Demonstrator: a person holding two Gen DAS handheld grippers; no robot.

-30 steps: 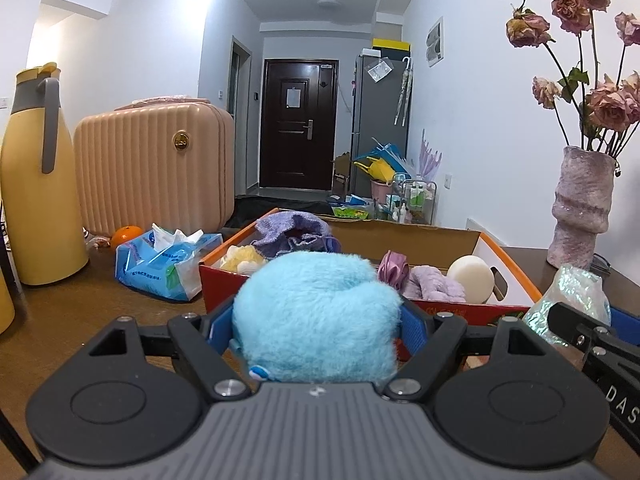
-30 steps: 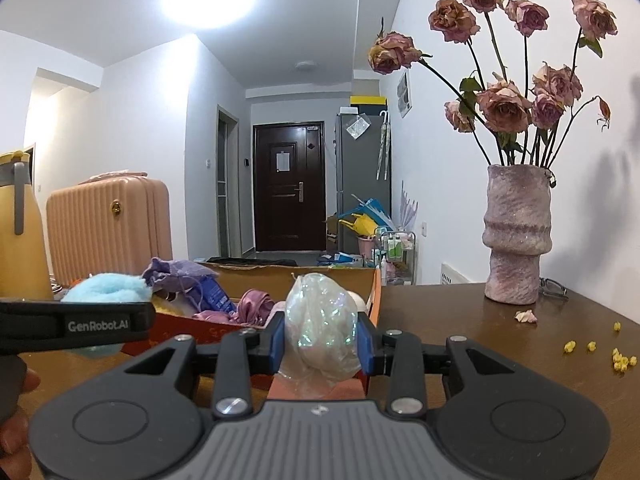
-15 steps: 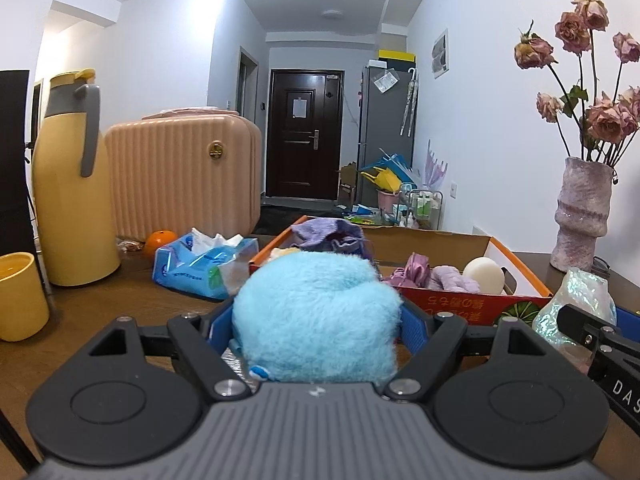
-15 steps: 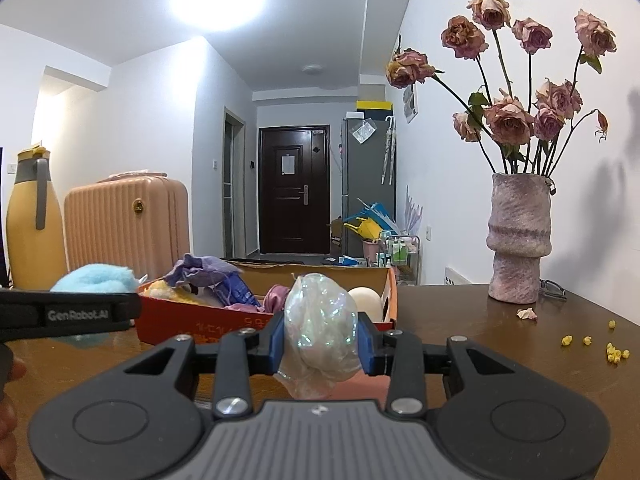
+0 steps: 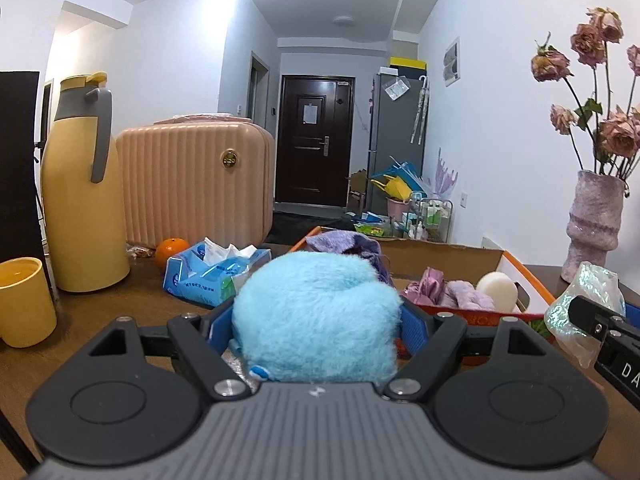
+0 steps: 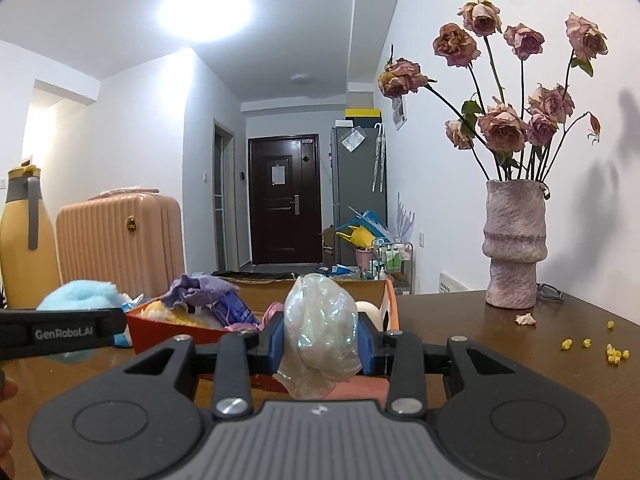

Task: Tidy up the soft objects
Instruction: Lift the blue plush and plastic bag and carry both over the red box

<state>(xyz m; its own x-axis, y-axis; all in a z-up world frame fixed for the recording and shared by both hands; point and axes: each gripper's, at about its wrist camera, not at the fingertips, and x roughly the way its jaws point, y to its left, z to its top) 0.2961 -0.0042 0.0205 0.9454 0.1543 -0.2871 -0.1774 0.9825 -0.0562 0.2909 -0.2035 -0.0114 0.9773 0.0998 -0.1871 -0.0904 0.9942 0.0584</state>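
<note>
One suitcase [image 5: 196, 184]; one flask [image 5: 80, 188]; one cup [image 5: 24, 300]; one orange [image 5: 172, 249]; one vase [image 6: 514, 242].

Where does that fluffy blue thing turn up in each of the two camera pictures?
Left wrist view: the fluffy blue toy fills the lower centre, pinched in the left gripper.
Right wrist view: it sits at the far left edge, just above the black bar lettered GenRobot.AI, left of the orange box.
Shared landmark: the dark door at the far end of the hallway.
</note>
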